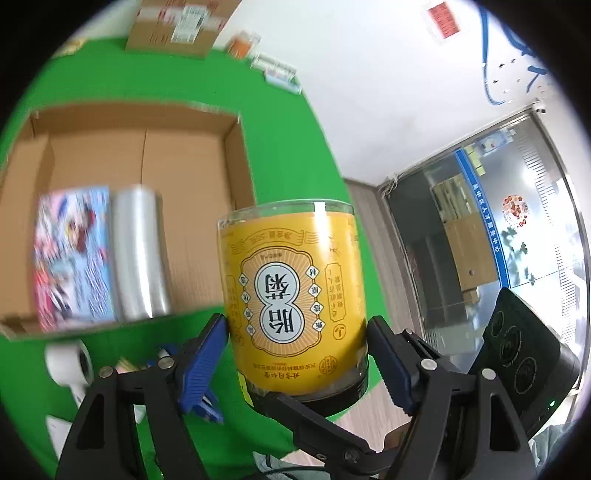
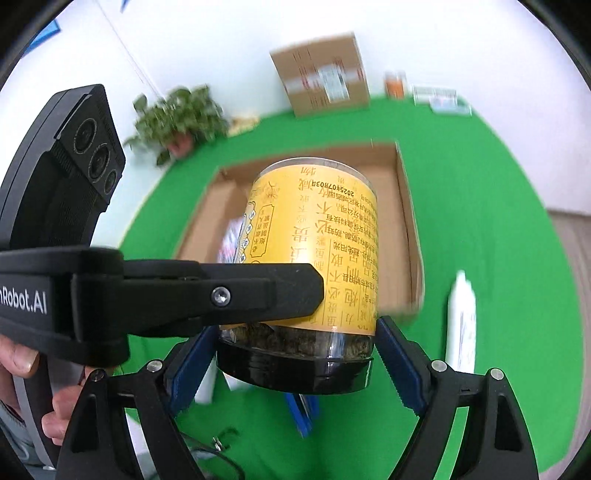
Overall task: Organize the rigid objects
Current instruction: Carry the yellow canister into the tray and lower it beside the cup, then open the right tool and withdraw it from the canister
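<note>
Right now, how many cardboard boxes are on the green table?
2: an open box mid-table holding a few things, and a closed taped box against the far wall. Others may be hidden.

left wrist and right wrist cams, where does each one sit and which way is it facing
Left wrist: sits on the left claw, looking forward and down past the yellow-labelled jar it clamps, to the open cardboard box on green cloth; the right claw's body shows at right.
Right wrist: sits on the right claw, facing the same jar with its dark lid nearest, and the box behind; a left claw finger crosses the jar, a person's fingers at lower left.
Shared: jar, box, closed carton at the back.
</note>
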`<state>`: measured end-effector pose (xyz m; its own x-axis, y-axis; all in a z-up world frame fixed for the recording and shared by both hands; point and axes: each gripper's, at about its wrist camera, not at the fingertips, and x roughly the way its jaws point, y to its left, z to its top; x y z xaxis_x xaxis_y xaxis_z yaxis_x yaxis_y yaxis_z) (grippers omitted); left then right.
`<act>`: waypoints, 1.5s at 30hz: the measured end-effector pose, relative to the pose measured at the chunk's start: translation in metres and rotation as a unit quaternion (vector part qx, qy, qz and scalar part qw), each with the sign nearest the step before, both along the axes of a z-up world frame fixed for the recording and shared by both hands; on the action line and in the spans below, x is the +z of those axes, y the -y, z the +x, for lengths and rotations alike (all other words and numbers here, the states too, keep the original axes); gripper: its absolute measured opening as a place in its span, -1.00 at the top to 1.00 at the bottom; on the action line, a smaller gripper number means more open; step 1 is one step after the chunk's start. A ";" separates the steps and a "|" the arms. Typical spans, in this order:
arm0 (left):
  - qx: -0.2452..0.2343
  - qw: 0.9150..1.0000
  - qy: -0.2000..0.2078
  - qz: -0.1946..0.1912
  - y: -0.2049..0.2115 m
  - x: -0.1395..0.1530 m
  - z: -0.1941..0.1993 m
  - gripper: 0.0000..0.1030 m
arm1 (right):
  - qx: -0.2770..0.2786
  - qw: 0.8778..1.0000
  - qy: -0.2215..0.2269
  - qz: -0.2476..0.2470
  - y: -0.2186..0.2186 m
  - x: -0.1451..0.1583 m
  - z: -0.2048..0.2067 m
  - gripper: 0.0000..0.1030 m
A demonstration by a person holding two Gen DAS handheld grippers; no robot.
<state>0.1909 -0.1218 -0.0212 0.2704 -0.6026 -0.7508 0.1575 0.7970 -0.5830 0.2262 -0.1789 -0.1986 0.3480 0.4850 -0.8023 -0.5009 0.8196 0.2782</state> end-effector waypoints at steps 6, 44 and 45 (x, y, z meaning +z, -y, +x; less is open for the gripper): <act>0.005 1.000 0.021 -0.008 -0.016 0.012 0.027 -0.49 | 0.000 0.999 0.041 0.009 -0.031 0.032 0.029 -0.64; 0.084 0.990 -0.069 0.084 -0.064 -0.078 0.035 -0.36 | 0.037 0.984 -0.161 -0.064 -0.035 -0.169 0.124 -0.41; 0.095 0.991 -0.047 0.087 -0.066 -0.068 0.025 -0.37 | 0.042 0.983 -0.162 -0.068 -0.036 -0.168 0.122 -0.42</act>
<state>0.2155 -0.0555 -0.0895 0.2902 -0.4070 -0.8661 -0.0530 0.8969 -0.4391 0.3483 -0.1429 -0.3664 0.0259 0.3815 -0.9240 -0.4718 0.8195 0.3252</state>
